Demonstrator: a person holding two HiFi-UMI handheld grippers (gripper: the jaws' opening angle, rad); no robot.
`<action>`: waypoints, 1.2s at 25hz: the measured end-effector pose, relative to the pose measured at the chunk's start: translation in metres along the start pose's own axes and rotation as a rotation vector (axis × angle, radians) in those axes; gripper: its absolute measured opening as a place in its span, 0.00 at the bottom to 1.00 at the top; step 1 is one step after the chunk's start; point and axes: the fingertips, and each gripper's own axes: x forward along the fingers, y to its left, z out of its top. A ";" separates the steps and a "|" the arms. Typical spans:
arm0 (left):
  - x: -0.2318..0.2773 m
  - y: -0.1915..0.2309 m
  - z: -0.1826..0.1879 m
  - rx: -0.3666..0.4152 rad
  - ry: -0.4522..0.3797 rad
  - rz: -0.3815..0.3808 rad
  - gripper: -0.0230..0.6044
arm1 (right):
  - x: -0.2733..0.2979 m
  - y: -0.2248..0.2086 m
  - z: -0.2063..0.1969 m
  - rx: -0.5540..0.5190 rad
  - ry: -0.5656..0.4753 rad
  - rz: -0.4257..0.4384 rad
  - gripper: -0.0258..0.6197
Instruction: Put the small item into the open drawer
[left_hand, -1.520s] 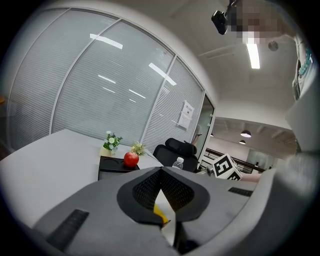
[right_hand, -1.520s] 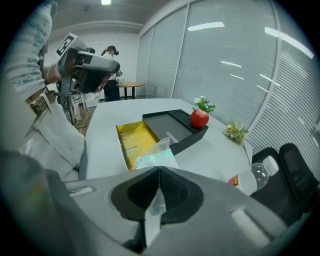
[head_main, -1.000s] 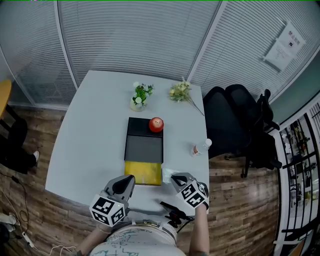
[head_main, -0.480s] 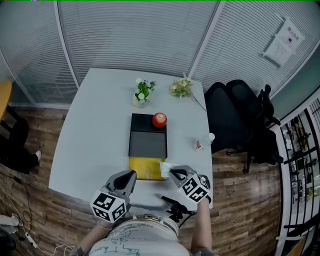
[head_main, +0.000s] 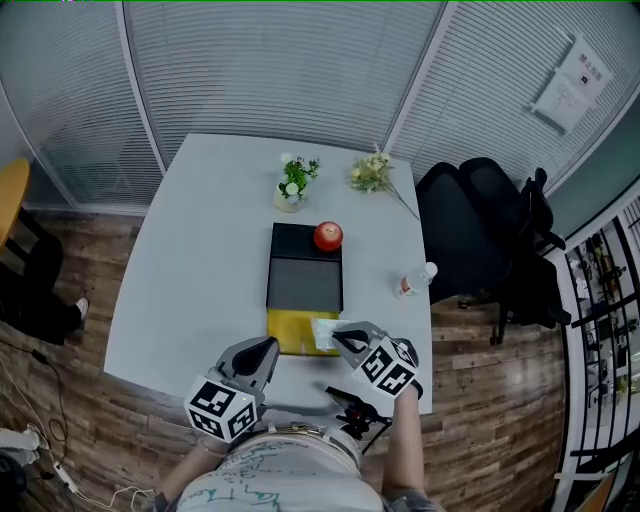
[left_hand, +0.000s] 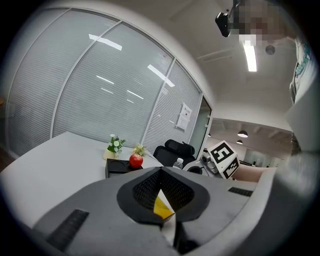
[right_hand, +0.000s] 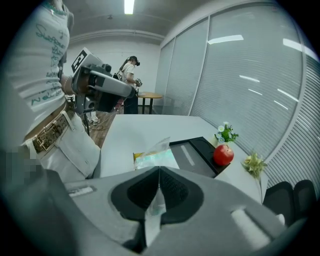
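A black drawer unit (head_main: 305, 275) lies mid-table, its yellow drawer (head_main: 286, 333) pulled open toward me. My right gripper (head_main: 337, 337) is shut on a small clear plastic packet (head_main: 323, 333), which hangs over the drawer's right edge. In the right gripper view the packet (right_hand: 155, 156) sticks out past the closed jaws (right_hand: 159, 170), with the drawer's yellow (right_hand: 137, 156) just behind it. My left gripper (head_main: 270, 348) sits near the drawer's front left corner, jaws together and holding nothing. In the left gripper view its tips (left_hand: 161, 170) meet, and yellow shows below them.
A red apple (head_main: 327, 235) rests on the far end of the black unit. Beyond it stand a small flower pot (head_main: 293, 185) and a loose bunch of flowers (head_main: 372, 174). A water bottle (head_main: 414, 280) stands near the table's right edge, beside black chairs (head_main: 480, 220).
My right gripper has carried the packet up and leftward, from beside the drawer's right edge to over it. The left gripper has stayed where it was.
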 end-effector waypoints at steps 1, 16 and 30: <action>-0.001 0.000 0.000 -0.001 0.001 -0.002 0.03 | 0.001 0.002 0.003 -0.004 -0.008 0.005 0.04; -0.010 0.001 -0.003 -0.017 0.006 -0.015 0.03 | 0.006 0.014 0.039 -0.077 -0.075 0.034 0.04; -0.006 0.008 -0.001 -0.026 0.011 -0.033 0.03 | 0.013 0.013 0.034 -0.088 -0.028 0.031 0.04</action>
